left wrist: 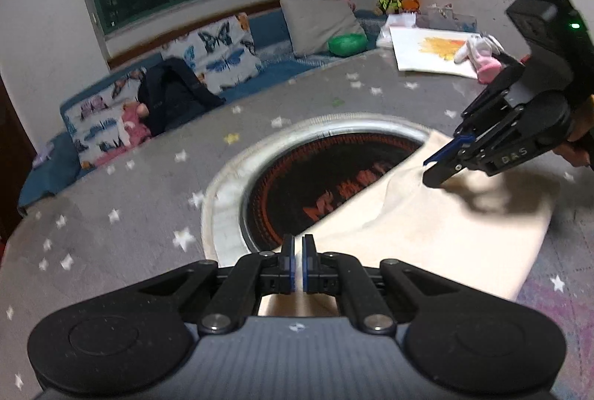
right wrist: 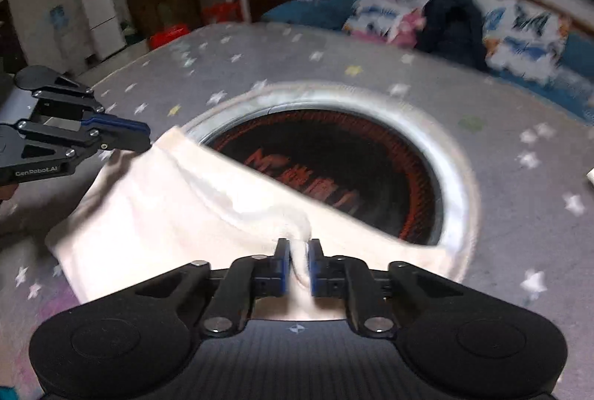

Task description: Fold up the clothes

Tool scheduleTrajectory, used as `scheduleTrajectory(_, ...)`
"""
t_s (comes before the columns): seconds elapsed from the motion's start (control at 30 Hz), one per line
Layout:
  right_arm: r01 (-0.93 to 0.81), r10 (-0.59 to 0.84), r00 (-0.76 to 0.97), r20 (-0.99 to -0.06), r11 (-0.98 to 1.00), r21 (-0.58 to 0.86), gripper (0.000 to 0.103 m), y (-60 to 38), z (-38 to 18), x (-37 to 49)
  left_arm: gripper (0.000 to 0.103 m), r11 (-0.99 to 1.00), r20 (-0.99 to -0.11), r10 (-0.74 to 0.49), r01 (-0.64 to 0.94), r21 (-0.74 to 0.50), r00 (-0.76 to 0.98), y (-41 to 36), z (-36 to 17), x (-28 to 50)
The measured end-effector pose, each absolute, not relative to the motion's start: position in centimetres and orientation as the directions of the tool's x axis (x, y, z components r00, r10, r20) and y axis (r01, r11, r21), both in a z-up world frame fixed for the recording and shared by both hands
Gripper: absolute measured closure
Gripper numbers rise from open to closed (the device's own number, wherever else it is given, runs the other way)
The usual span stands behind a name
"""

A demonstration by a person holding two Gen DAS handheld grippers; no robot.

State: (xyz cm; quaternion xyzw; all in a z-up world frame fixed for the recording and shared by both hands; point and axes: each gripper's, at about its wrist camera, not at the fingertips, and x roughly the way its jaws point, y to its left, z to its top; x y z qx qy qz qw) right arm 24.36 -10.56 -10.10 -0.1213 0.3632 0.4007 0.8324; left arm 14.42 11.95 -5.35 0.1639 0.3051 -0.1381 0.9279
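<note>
On the grey star-print bench cover (left wrist: 111, 184) lies the task's garment, a cream shirt (left wrist: 427, 233), partly over the round black-and-orange inset (left wrist: 326, 184) sunk in the middle of the bench. One edge of the shirt is doubled back on a slant across the inset, so the dark disc with its orange lettering shows on the far side only.

Right tool (right wrist: 298, 253): clenched on a bunched ridge of cream cloth, which stands up between the blue pads. In the left wrist view the same tool (left wrist: 432, 171) noses down onto the fold's far end, cloth puckered under its tip.

Left tool (left wrist: 298, 251): clamped tight, pads all but meeting. Cloth lies under and just ahead of it; from its own camera I cannot tell if any is caught. The right wrist view shows its tip (right wrist: 143, 140) at the shirt's raised corner, touching it, so a pinch on that corner seems likely.

Progress, as I judge it: early. One fold is under way, both ends of the lifted edge in hand; the shirt is still a loose, wrinkled sheet, no neat rectangle yet. Left to do: lay this edge down, smooth it, fold again.

Beyond: a sofa (left wrist: 267, 28) with butterfly-print cushions (left wrist: 219, 54), a dark jacket (left wrist: 170, 95), and a green bowl (left wrist: 347, 43).
</note>
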Motion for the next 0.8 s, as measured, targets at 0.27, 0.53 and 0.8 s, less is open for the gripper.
scheduleTrajectory(0.27, -0.685, 0.527, 0.562, -0.637, 0.729, -0.001, 0.093, -10.3, -9.6, 24.3, 0.098, 0.948, -0.653, -0.174, 0.304, 0.09, 0.737, 13.0, -6.3, 18.4)
scheduleTrajectory(0.53, -0.69, 0.512, 0.519, -0.684, 0.724, 0.018, 0.089, -10.0, -11.3, 24.6, 0.058, 0.943, -0.659, -0.205, 0.327, 0.065, 0.723, 13.4, -6.9, 17.4)
scheduleTrajectory(0.8, -0.696, 0.513, 0.508, -0.692, 0.718, 0.022, 0.089, -10.3, -11.5, 24.8, 0.058, 0.925, -0.651, -0.335, 0.37, -0.089, 0.681, 14.4, -6.4, 17.4)
